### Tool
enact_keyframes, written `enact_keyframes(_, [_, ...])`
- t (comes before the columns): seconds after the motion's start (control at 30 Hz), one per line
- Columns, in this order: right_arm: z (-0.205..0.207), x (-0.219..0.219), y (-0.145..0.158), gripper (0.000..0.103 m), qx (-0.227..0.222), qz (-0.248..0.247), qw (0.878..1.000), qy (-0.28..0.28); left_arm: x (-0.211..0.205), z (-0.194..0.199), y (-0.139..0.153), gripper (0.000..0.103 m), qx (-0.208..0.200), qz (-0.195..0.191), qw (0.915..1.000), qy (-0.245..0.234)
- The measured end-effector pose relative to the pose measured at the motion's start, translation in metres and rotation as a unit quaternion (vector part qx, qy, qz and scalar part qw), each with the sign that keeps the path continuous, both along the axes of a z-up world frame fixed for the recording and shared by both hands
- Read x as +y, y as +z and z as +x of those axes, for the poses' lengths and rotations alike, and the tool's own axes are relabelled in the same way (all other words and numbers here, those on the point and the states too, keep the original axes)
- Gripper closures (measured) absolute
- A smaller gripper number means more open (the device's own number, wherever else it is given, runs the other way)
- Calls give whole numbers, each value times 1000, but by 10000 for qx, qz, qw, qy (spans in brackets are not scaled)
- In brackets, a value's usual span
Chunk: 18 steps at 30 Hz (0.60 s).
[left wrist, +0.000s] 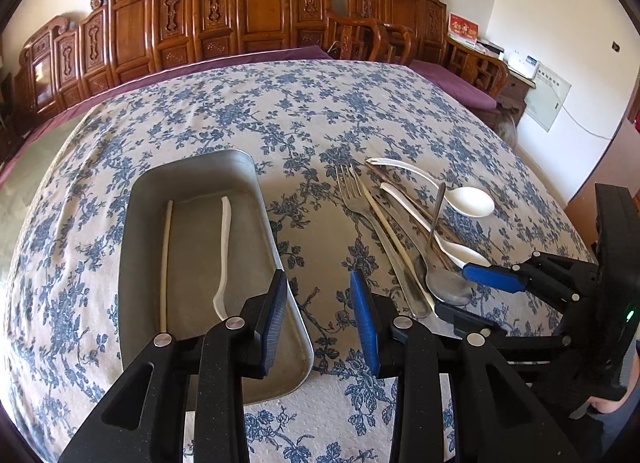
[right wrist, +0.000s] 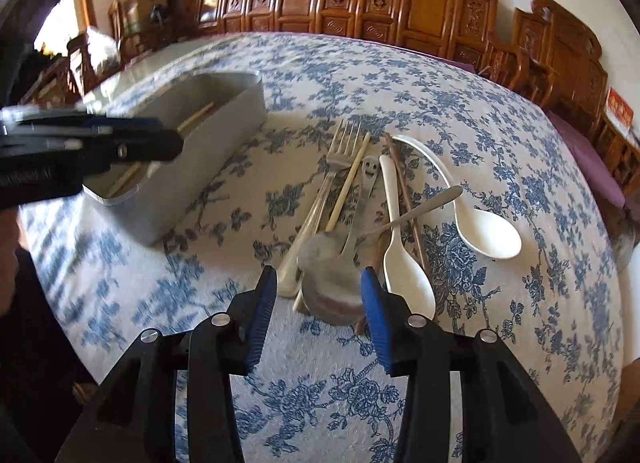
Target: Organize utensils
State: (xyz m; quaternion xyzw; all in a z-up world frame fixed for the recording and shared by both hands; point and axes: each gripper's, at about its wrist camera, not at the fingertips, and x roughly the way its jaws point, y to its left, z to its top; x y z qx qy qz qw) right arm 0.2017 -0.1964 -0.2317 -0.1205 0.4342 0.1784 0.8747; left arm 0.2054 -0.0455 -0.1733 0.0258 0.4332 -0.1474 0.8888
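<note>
Left gripper (left wrist: 320,315): jaws apart, empty – over the near rim of the tray (left wrist: 136,231).
Right gripper (right wrist: 318,313): jaws apart, nothing pinched.
Utensils: metal spoon (right wrist: 330,279) bowl just ahead between its fingertips – fork (right wrist: 332,171) beyond.

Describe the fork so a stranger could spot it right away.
Start at the metal tray on the floral tablecloth. Beside it lies a pile of utensils; the fork is on the side nearest the tray. It alone has prongs, pointing away from the hand-held gripper.
</note>
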Motion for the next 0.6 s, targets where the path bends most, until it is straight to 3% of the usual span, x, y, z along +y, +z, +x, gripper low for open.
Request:
enact_keyframes(0.17, [-1, 4, -13, 57, -90, -517, 9986, 85, 0, -1, -3, 72, 34, 36, 10000, -3])
enact_keyframes(0.33, [-1, -2, -11, 76, -132, -417, 9990, 86, -2, -1, -5, 72, 45, 51, 10000, -8])
enact_keyframes(0.6, [0, -9, 0, 97, -160, 18, 9997, 180, -6, -2, -8, 72, 42, 98, 9999, -72])
